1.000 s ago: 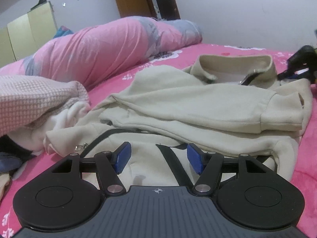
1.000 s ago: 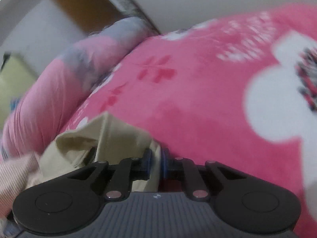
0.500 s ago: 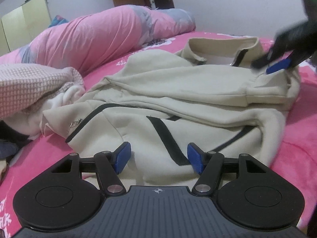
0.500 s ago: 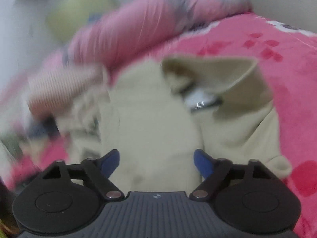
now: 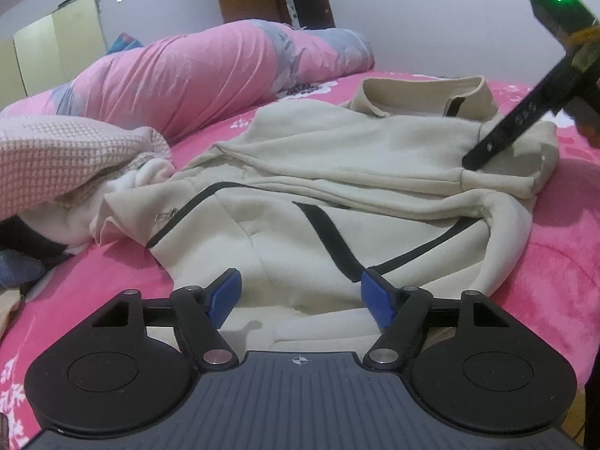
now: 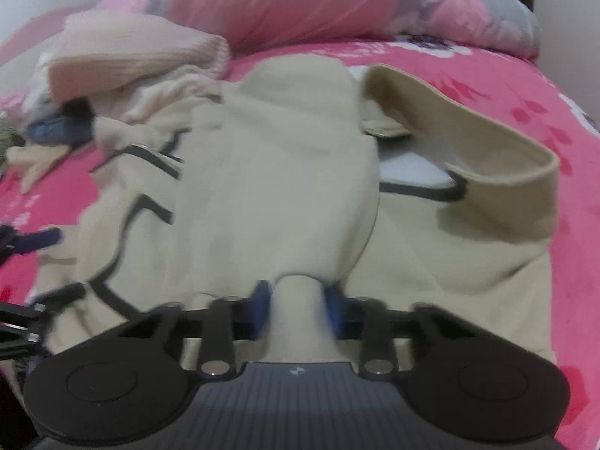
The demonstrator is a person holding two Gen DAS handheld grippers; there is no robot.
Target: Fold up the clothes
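Right wrist view shows the right gripper [image 6: 296, 309] clamped on a sleeve of the cream zip-up fleece jacket [image 5: 337, 172], half-folded mid-bed; the left gripper [image 5: 300, 294] hovers agape; body folds remain.

The right gripper [image 6: 296, 309], gaping over the cream jacket [image 6: 292, 172] half a second ago, now pinches the folded sleeve's cuff [image 6: 298, 292] between its blue pads. The left gripper [image 5: 302, 294] sits farther back from the jacket's hem.
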